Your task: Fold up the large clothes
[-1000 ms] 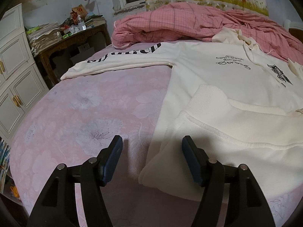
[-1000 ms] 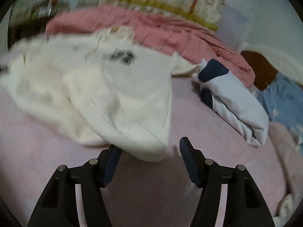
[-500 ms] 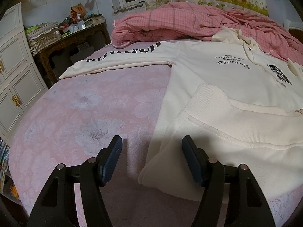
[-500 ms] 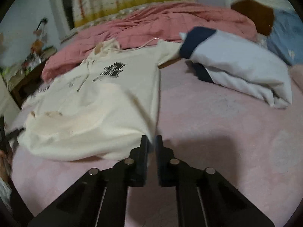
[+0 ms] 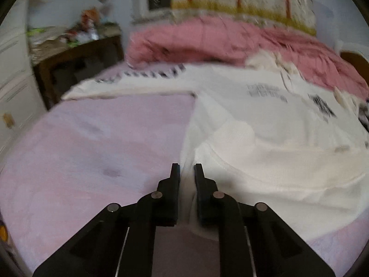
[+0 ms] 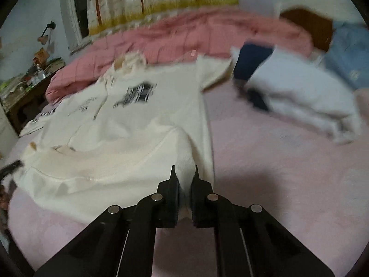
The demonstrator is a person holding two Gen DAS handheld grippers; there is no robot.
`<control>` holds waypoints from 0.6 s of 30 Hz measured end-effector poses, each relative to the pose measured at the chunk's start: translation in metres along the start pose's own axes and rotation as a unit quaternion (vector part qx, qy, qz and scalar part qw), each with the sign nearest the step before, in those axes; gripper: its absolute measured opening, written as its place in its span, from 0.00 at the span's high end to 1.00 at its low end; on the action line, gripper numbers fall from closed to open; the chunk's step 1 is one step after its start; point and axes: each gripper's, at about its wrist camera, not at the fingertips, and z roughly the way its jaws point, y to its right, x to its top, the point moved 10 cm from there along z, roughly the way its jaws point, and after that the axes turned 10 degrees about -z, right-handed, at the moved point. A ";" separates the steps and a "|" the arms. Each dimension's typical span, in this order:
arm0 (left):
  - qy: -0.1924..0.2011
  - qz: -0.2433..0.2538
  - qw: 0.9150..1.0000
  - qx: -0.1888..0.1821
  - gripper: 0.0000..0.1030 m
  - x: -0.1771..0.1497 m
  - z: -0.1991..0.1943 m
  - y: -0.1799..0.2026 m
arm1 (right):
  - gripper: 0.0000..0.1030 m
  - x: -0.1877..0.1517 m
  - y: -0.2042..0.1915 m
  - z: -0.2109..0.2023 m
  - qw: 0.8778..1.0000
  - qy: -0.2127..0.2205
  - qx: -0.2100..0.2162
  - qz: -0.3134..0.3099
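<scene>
Pinching the cream hoodie by its near hem at both lower corners: left gripper has just been closing, its fingers now narrow with a fold of hem cloth between them; right gripper likewise clamped on the opposite hem corner, cloth bunched up between its fingers. Garment location: spread front-up on the pink bed sheet, hood toward the far side, one printed sleeve stretched out to the left. Step in hand, as judged: first fold, hem carried up toward the chest print. Handling notes: raise both corners together and level, keep the hem taut between the two grips so the body does not sag or twist, lay it square across the chest, and let go only once the cloth lies flat. Items around: rumpled pink checked quilt just beyond the hood; folded white-and-navy garment near the right shoulder; blue pillow further right; cluttered wooden desk off the bed's left edge. Obstructions: quilt crowds the hood end; outstretched sleeve remains to be tucked in.
</scene>
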 end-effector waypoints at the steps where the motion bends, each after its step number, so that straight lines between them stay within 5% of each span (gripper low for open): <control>1: 0.000 -0.011 1.000 0.000 0.88 0.002 -0.001 -0.003 | 0.92 0.001 0.002 -0.012 1.000 0.013 -0.002 0.011; 6: -0.075 -0.008 0.997 0.028 0.87 -0.019 0.037 -0.013 | 0.92 -0.036 0.006 0.034 0.996 -0.081 0.005 0.029; 8: -0.060 0.007 0.997 0.051 0.81 -0.017 0.032 -0.011 | 0.91 -0.031 0.009 0.026 0.997 -0.068 -0.001 0.029; 10: -0.041 0.011 0.996 0.078 0.63 -0.014 0.024 -0.016 | 0.87 -0.026 0.012 0.016 0.998 -0.052 -0.024 0.025; 13: 0.030 0.030 0.990 0.133 0.47 -0.001 -0.002 -0.021 | 0.74 -0.027 0.013 0.005 0.998 -0.045 -0.045 0.005; 16: 0.075 0.041 0.991 0.103 0.46 0.005 -0.026 -0.012 | 0.59 -0.021 0.014 -0.014 0.996 -0.028 -0.077 -0.018; 18: 0.103 0.050 0.991 0.077 0.35 0.006 -0.047 -0.004 | 0.38 -0.011 0.012 -0.033 0.995 -0.002 -0.098 -0.034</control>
